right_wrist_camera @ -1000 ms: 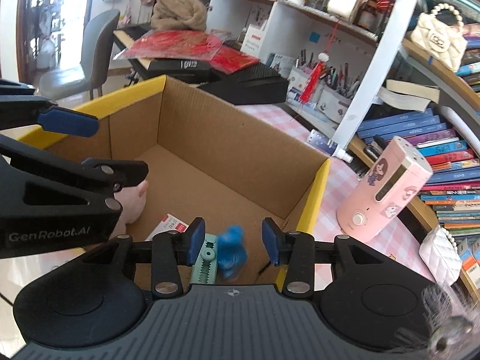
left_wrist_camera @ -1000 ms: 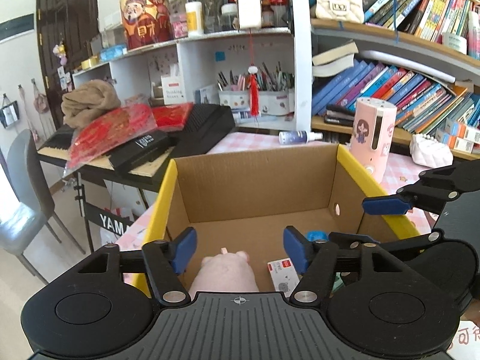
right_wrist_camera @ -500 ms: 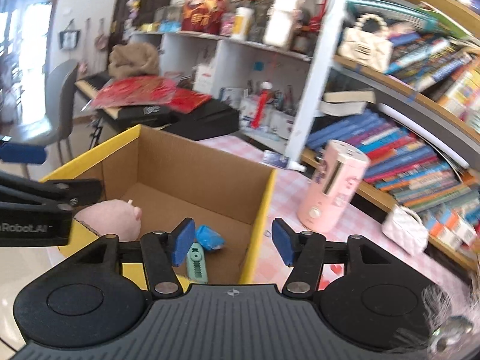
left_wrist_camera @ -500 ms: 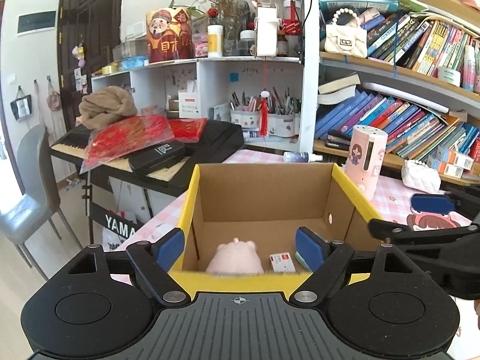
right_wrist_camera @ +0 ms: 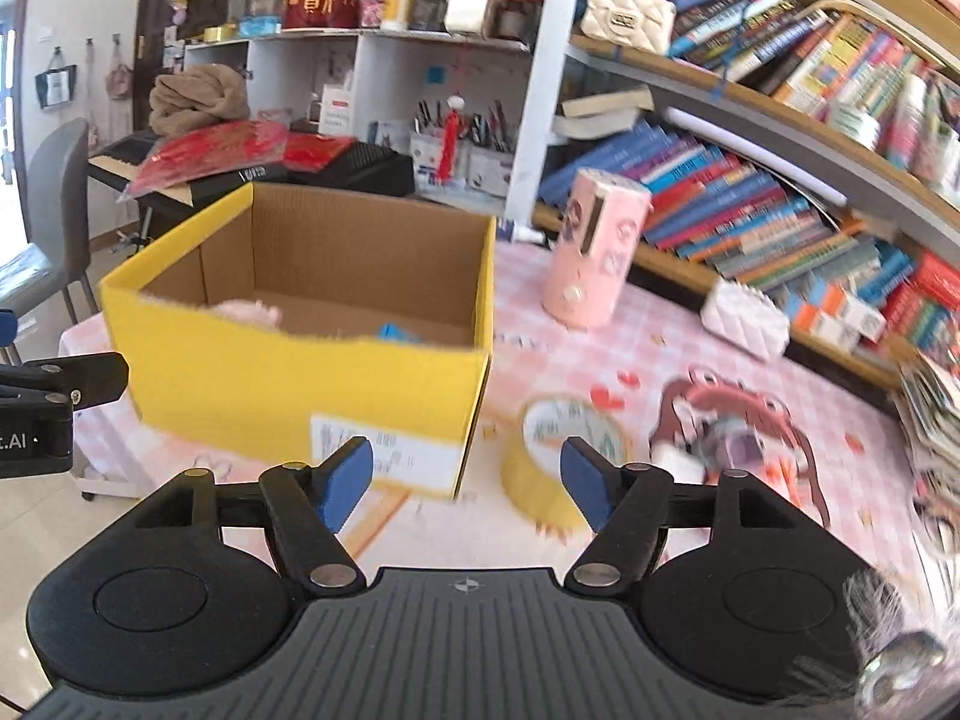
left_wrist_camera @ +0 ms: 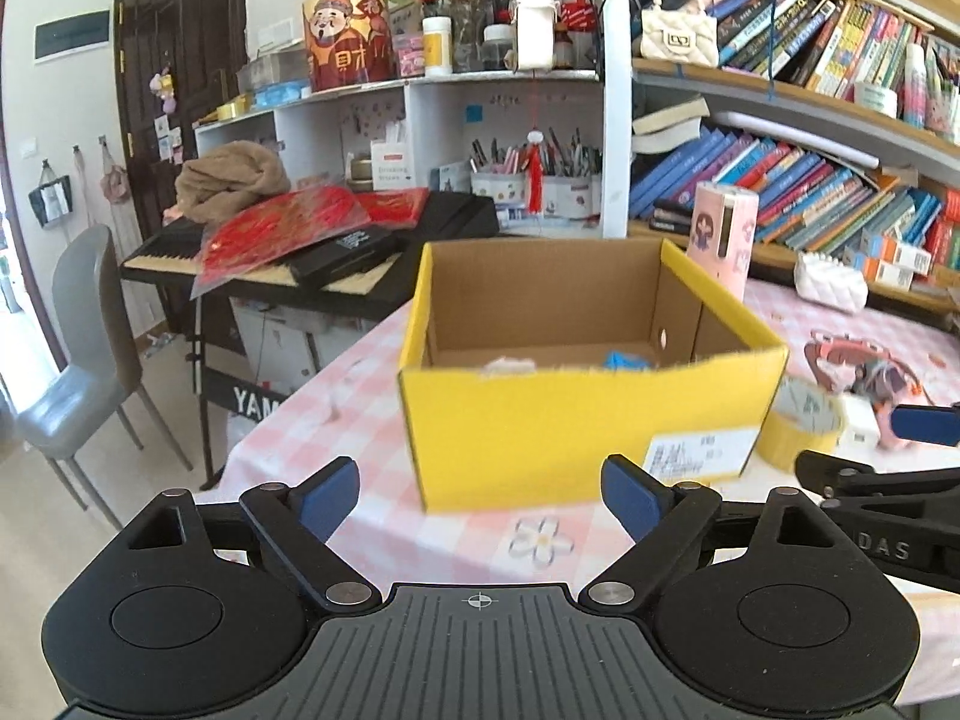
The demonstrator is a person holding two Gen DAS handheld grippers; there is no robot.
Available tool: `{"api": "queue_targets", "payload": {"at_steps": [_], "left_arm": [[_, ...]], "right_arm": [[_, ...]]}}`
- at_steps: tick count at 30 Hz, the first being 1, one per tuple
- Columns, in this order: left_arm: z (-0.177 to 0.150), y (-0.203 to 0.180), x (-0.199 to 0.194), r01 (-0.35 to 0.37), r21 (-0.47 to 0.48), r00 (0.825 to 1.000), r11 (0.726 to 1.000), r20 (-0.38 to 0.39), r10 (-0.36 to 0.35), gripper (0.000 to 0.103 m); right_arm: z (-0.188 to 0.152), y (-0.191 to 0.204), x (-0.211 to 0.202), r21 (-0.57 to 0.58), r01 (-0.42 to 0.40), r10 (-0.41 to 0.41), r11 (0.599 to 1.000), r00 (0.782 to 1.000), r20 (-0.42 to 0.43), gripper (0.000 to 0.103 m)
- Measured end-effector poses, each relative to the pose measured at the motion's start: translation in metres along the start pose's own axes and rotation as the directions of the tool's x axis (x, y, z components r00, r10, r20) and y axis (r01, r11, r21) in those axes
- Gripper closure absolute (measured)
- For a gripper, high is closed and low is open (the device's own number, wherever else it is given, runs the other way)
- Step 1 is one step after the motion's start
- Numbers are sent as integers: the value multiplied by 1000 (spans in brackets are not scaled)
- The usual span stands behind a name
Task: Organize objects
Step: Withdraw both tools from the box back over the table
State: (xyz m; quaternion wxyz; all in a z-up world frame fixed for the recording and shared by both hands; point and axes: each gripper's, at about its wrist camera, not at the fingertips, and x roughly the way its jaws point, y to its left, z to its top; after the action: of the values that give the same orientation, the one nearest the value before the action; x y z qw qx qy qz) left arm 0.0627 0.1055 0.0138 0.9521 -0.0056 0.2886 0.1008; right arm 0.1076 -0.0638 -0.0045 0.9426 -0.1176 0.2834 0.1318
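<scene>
left wrist view: the left gripper (left_wrist_camera: 480, 495) is being held with its jaws opening wide, nothing being gripped between them. the yellow cardboard box (left_wrist_camera: 576, 414) is being seen just ahead of the fingertips, sitting on the pink checked tablecloth (left_wrist_camera: 336, 420). a pink plush (right_wrist_camera: 249, 312) and a blue item (right_wrist_camera: 399, 333) are lying inside it. in the right wrist view, the right gripper (right_wrist_camera: 465, 483) is also being opened, empty, with the box ahead and left of its fingers and a yellow tape roll (right_wrist_camera: 561, 456) just beyond the right finger.
</scene>
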Motion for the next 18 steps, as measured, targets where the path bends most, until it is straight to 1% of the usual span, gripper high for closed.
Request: {"api": "queue_targets", "payload": {"at_steps": [5, 10, 18], "left_arm": [[-17, 5, -15, 21, -4, 999, 1000, -39, -21, 13], [-32, 4, -26, 56, 34, 996, 998, -68, -53, 13], [-50, -2, -39, 107, 62, 990, 992, -96, -101, 13]], "right_arm": [[-23, 7, -19, 36, 43, -41, 998, 999, -35, 28], [-42, 12, -35, 63, 75, -71, 995, 996, -60, 25], [-68, 17, -57, 72, 102, -95, 992, 992, -86, 23]]}}
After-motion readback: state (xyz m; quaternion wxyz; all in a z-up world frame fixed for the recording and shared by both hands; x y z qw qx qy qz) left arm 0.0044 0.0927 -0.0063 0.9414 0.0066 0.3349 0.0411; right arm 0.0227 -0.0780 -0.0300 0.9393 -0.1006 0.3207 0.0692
